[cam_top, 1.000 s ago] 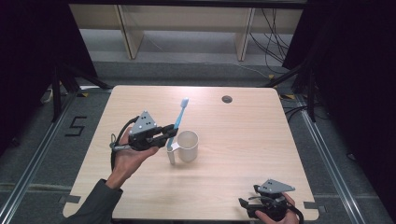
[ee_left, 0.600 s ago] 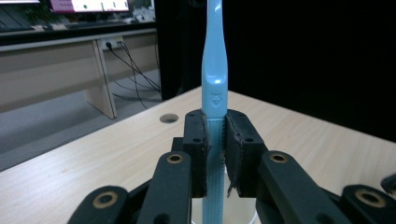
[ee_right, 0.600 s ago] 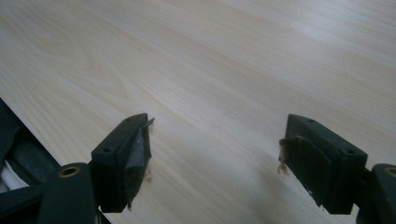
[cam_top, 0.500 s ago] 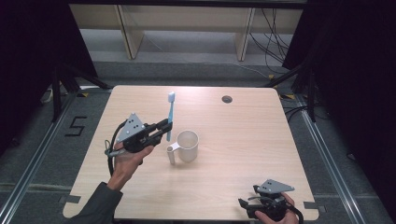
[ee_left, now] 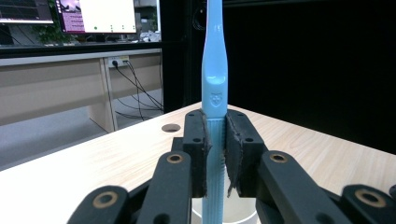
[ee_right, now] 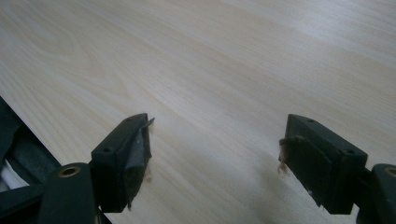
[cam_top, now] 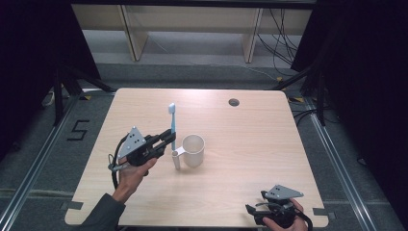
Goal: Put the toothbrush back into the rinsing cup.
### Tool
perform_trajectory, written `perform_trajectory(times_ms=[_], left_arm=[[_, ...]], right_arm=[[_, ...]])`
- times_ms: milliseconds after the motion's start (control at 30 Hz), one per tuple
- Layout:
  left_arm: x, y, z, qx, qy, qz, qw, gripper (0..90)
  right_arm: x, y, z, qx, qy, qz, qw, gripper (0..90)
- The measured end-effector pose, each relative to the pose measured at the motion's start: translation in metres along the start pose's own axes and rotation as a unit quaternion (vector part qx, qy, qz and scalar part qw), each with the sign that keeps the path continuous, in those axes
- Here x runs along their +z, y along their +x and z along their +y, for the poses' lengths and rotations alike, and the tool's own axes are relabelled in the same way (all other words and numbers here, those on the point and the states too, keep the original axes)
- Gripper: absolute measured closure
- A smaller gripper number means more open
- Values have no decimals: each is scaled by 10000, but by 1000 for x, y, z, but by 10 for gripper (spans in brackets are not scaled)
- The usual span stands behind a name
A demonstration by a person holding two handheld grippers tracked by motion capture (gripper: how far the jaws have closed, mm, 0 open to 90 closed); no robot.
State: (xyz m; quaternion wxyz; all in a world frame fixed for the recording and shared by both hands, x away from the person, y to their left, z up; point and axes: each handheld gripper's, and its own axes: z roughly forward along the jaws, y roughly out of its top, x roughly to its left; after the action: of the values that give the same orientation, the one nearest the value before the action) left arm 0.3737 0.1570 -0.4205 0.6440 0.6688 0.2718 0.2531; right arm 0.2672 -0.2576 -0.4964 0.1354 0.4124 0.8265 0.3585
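Left gripper (cam_top: 166, 143) clamped on an upright blue toothbrush (cam_top: 172, 126), just at 9 o'clock of the cream mug (cam_top: 193, 150) mid-table (cam_top: 250, 139). Right gripper (cam_top: 255, 211) at the table's 5 o'clock corner, its 2 jaws spread wide over bare wood, gripping nothing.

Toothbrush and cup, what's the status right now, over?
Left gripper shut on blue toothbrush, held upright beside white mug. Right gripper open, idle at table near edge. Nothing between brush and mug.
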Motion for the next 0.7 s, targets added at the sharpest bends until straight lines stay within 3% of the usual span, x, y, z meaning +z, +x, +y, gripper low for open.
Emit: perform_trajectory(times_ms=[200, 333, 700], left_arm=[[-1, 1, -12, -77, -105, 42, 9999, 784], [-2, -2, -17, -13, -216, -9, 9998, 784], [-4, 0, -26, 20, -221, -102, 9997, 784]], right_arm=[[0, 0, 0, -3, -2, -1, 10000, 243], [0, 0, 0, 2, -2, -1, 10000, 243], [0, 0, 0, 0, 9, 1, 10000, 243]])
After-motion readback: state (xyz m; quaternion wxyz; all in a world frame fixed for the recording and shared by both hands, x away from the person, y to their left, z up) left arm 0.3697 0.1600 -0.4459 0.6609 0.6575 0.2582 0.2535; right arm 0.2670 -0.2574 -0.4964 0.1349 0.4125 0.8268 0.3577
